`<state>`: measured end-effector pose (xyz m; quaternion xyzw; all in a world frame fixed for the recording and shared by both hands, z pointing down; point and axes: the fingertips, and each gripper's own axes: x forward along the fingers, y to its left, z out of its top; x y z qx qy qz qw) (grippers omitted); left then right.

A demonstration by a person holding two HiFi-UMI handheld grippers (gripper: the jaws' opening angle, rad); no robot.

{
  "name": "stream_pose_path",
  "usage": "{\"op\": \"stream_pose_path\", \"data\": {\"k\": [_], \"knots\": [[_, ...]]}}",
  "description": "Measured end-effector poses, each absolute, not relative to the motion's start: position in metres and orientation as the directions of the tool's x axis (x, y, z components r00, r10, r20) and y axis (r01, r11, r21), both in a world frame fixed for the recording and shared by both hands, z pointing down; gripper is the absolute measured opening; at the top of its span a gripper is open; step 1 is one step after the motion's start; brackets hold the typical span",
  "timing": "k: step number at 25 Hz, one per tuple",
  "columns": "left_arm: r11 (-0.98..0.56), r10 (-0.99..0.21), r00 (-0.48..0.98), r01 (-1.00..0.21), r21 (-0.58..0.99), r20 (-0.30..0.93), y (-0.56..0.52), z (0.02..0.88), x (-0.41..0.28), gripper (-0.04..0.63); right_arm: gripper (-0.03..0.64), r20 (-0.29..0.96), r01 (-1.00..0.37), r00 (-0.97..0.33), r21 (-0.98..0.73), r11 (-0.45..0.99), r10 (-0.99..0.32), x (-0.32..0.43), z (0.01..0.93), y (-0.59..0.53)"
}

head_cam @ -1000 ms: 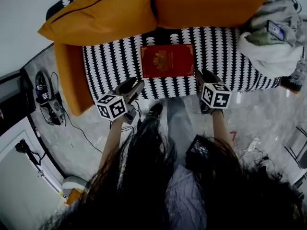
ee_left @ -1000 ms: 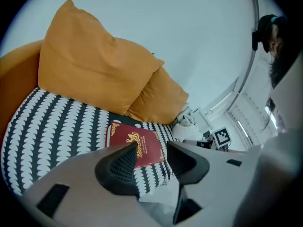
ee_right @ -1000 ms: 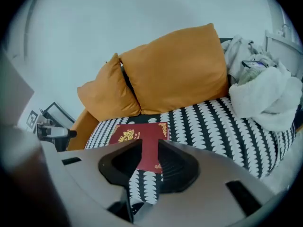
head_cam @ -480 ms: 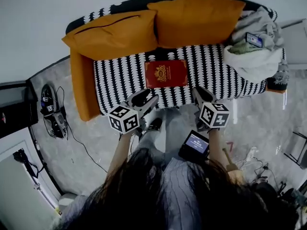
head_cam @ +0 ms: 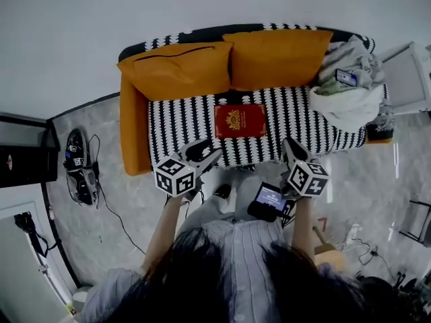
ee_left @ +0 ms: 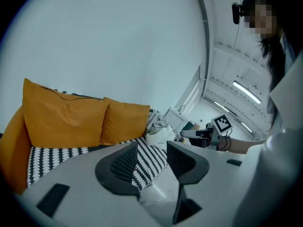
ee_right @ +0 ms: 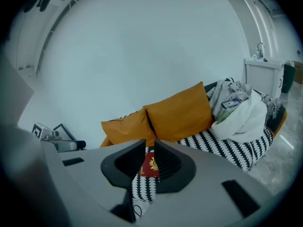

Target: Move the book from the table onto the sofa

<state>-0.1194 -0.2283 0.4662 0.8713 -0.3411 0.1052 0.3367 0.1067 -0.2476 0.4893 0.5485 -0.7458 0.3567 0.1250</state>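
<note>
A red book with a gold emblem point(head_cam: 240, 120) lies flat on the black-and-white seat of the sofa point(head_cam: 182, 120), in front of two orange cushions point(head_cam: 229, 62). Both grippers hang in the air in front of the sofa, apart from the book. My left gripper point(head_cam: 202, 155) is open and empty; its jaws point(ee_left: 151, 155) frame the patterned seat. My right gripper point(head_cam: 291, 148) has its jaws closing to a narrow gap point(ee_right: 150, 150) with nothing between them. The book point(ee_right: 150, 167) shows far off through that gap.
A heap of grey and white cloth with a phone on top point(head_cam: 350, 86) fills the sofa's right end. A dark device with a lit screen point(head_cam: 269, 198) hangs at the person's waist. Cables and gear point(head_cam: 77, 167) lie on the floor at left, beside a black cabinet point(head_cam: 23, 157).
Both grippers have lifted up and back from the sofa, and the sofa now looks smaller and farther. The right jaws have narrowed. The book stays on the seat.
</note>
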Motion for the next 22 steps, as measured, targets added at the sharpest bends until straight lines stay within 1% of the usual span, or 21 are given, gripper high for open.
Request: {"op": "stream_pose_path", "data": {"k": [5, 9, 11, 13, 18, 22], "knots": [[-0.561, -0.542, 0.754, -0.654, 0.508, 0.372, -0.214, 0.443, -0.132, 0.192, 0.063, 0.546, -0.916, -0.334, -0.38, 0.128, -0.768, 0.102, 0.463, -0.224], [-0.558, -0.557, 0.762, -0.639, 0.53, 0.332, -0.207, 0.425, -0.14, 0.123, 0.061, 0.513, -0.917, -0.31, -0.383, 0.109, -0.801, 0.095, 0.445, -0.206], [-0.568, -0.556, 0.773, -0.621, 0.54, 0.305, -0.204, 0.417, -0.141, 0.099, 0.061, 0.502, -0.919, -0.301, -0.379, 0.106, -0.811, 0.091, 0.439, -0.199], [-0.587, -0.549, 0.782, -0.612, 0.529, 0.295, -0.201, 0.413, -0.142, 0.095, 0.061, 0.492, -0.921, -0.296, -0.374, 0.107, -0.819, 0.086, 0.434, -0.192], [-0.644, -0.518, 0.791, -0.611, 0.461, 0.326, -0.184, 0.41, -0.142, 0.094, 0.061, 0.468, -0.93, -0.272, -0.352, 0.106, -0.841, 0.079, 0.42, -0.166], [-0.684, -0.477, 0.817, -0.577, 0.446, 0.326, -0.172, 0.412, -0.135, 0.094, 0.06, 0.455, -0.94, -0.232, -0.331, 0.078, -0.86, 0.081, 0.417, -0.147]]}}
